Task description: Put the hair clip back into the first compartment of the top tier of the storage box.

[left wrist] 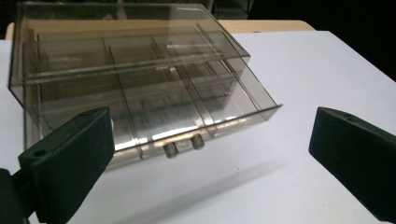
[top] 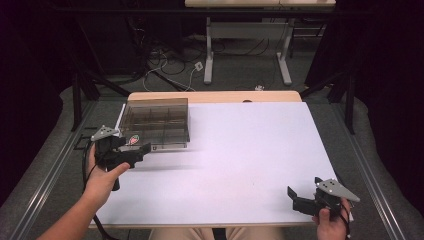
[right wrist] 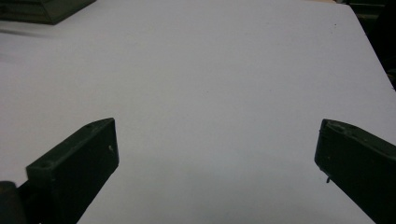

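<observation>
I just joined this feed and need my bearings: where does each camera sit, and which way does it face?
High view: above the person's side, looking forward and down on the white table; both forearms, left tool, right tool.
Left gripper view: on the left tool, facing the smoky clear compartment box; open jaws.
Right gripper view: on the right tool, facing bare tabletop; open jaws.
Shared: the box shows in all three.
</observation>
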